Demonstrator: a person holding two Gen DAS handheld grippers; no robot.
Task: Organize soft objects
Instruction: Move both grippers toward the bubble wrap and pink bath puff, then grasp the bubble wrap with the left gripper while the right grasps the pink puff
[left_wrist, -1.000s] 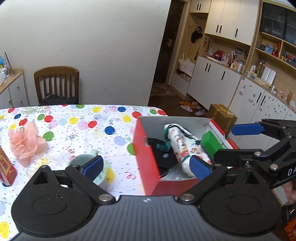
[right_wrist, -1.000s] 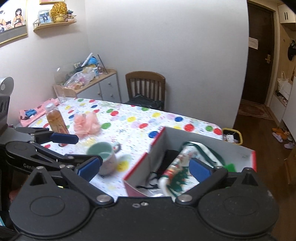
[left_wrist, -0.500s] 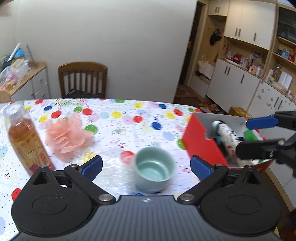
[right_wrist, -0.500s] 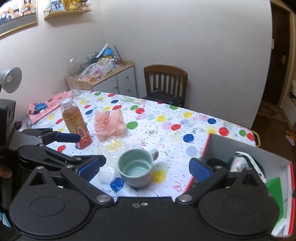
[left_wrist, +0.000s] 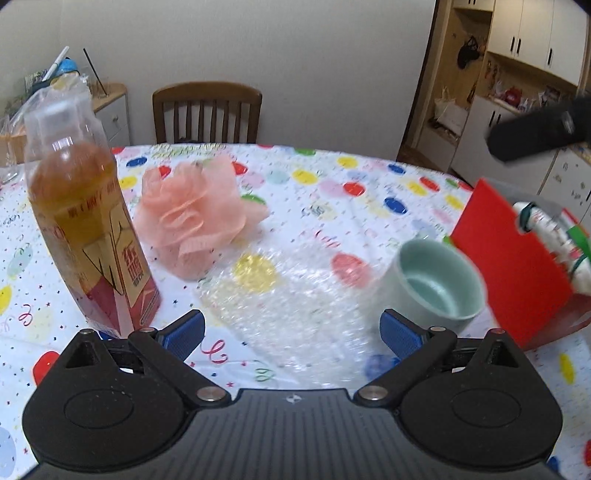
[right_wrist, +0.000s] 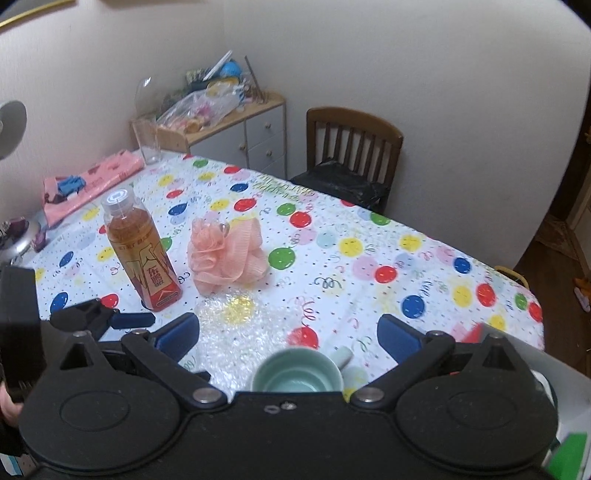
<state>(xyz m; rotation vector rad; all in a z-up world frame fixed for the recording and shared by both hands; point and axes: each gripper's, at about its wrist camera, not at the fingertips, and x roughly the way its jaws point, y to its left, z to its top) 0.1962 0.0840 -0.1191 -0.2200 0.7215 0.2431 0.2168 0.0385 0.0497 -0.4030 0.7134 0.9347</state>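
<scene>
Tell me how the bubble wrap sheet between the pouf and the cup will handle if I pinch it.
The bubble wrap lies flat and thin, so it will probably droop. It looks glossy, so a shallow pinch may slip. It looks light; it likely won't drag the cup.

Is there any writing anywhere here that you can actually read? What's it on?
Tea bottle label: large Chinese characters, the first looks like "东"; the rest and the small print are too blurred to read.
Bottle cap: a round logo, no readable letters.
Tablecloth far edge: a strip of decorative lettering, too small to read.
Nothing else readable.
</scene>
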